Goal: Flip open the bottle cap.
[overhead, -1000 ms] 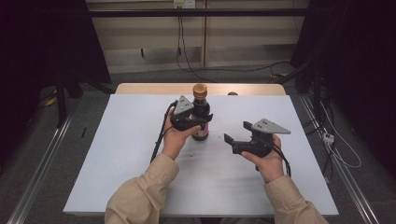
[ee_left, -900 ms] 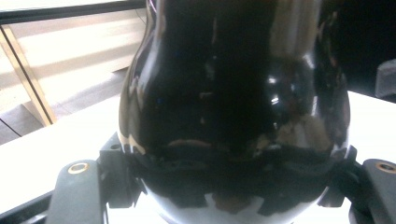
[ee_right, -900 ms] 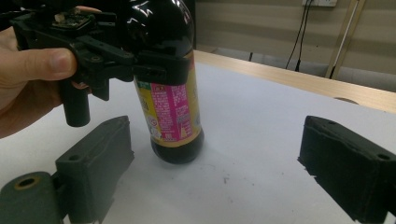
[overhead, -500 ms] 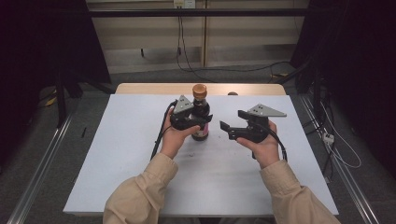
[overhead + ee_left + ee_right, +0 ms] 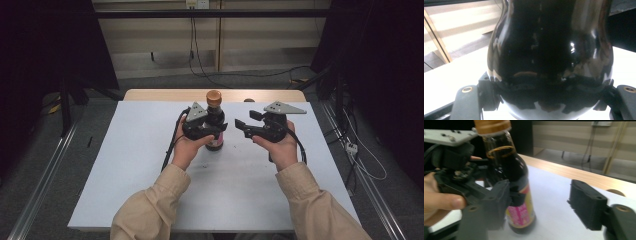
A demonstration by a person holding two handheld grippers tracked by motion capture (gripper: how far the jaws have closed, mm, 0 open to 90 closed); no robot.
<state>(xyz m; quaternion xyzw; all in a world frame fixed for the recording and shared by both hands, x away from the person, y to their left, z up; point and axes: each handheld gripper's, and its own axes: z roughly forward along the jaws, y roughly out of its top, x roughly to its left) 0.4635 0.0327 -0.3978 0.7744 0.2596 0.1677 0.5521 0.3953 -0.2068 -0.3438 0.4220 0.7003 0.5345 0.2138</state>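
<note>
Bottle braced for uncapping.
Left gripper [image 5: 216,131] clamped on dark bottle [image 5: 215,127], steadying it on counter [image 5: 125,165]; right gripper [image 5: 241,126] jaws parted, just narrowing, empty, approaching cap [image 5: 214,96].

We see a dark glass bottle [image 5: 215,127] standing upright near the far middle of the white counter [image 5: 125,165], orange-brown cap [image 5: 214,96] on, pink-and-yellow label low on its body.

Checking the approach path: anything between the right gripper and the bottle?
Nothing visible. The right gripper hangs open beside the bottle, jaws just closing with nothing between them; bare table lies in the gap. The left gripper clamps the bottle's body from the other side.
</note>
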